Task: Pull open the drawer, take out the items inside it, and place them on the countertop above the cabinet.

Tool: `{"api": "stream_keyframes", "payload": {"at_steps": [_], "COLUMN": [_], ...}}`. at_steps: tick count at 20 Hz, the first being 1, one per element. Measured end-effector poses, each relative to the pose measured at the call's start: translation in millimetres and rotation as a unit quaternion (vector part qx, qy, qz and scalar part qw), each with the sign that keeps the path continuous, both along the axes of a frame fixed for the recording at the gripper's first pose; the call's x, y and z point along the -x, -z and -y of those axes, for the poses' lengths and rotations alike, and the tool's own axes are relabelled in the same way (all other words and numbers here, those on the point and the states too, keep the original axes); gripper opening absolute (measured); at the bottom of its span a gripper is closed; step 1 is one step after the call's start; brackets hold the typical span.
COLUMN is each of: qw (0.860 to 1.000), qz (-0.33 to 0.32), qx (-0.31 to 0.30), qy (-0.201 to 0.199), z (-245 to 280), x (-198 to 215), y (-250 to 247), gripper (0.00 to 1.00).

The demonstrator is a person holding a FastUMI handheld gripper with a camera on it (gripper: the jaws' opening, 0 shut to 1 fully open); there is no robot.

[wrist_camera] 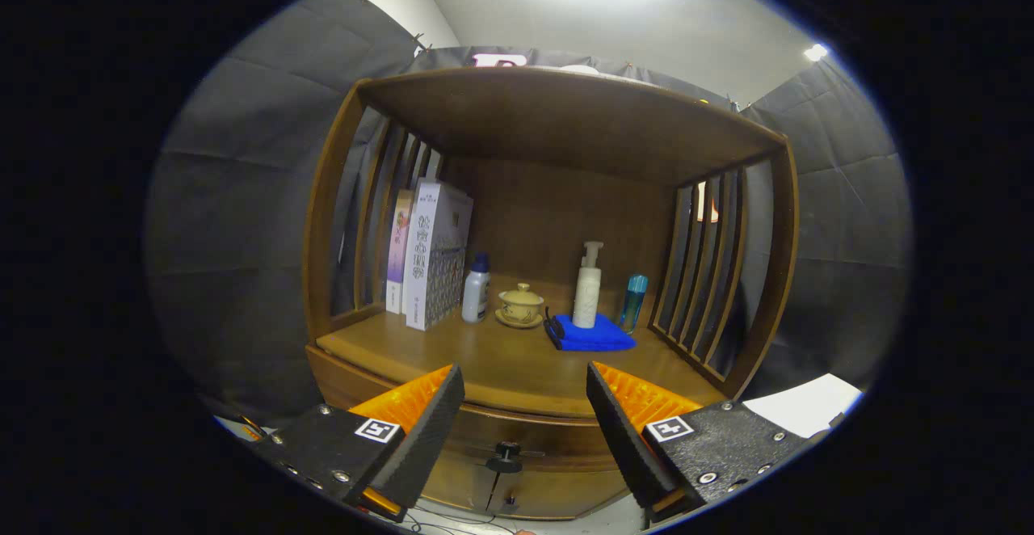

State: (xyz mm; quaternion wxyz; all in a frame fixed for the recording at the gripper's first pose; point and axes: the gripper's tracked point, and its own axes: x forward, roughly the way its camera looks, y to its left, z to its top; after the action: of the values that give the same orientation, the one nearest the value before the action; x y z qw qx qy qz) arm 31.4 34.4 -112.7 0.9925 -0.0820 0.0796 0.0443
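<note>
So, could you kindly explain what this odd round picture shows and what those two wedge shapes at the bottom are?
The camera rides on a hand-held tool and looks forward along its two fingers; those are the wedges. They stand apart, open, holding nothing. Ahead is a wooden cabinet. On its countertop stand boxes, a small white bottle, a lidded cup, a pump bottle on a blue cloth, and a teal bottle. Below, between the fingers, is the drawer's dark knob; the drawer looks closed.

On the worktop (501, 365): two upright boxes (432, 256); three bottles (476, 288), one of them a pump bottle (587, 286), one teal (633, 302); one lidded cup on saucer (520, 305); one blue cloth (594, 334); one dark knob (505, 457) on the drawer (525, 438).
</note>
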Motion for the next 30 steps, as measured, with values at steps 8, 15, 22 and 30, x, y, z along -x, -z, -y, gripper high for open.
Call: {"api": "stream_keyframes", "payload": {"at_steps": [8, 15, 22, 30], "qw": [0.998, 0.995, 0.993, 0.992], "qz": [-0.055, -0.086, -0.105, -0.113], "qx": [0.020, -0.045, -0.049, -0.053], "qy": [-0.011, -0.003, 0.018, 0.018], "z": [-8.1, -1.8, 5.6, -1.7], "x": [-11.1, -12.7, -20.0, -23.7], "y": [88.8, 135.3, 155.6, 161.4], "gripper": [0.95, 0.95, 0.87, 0.48]}}
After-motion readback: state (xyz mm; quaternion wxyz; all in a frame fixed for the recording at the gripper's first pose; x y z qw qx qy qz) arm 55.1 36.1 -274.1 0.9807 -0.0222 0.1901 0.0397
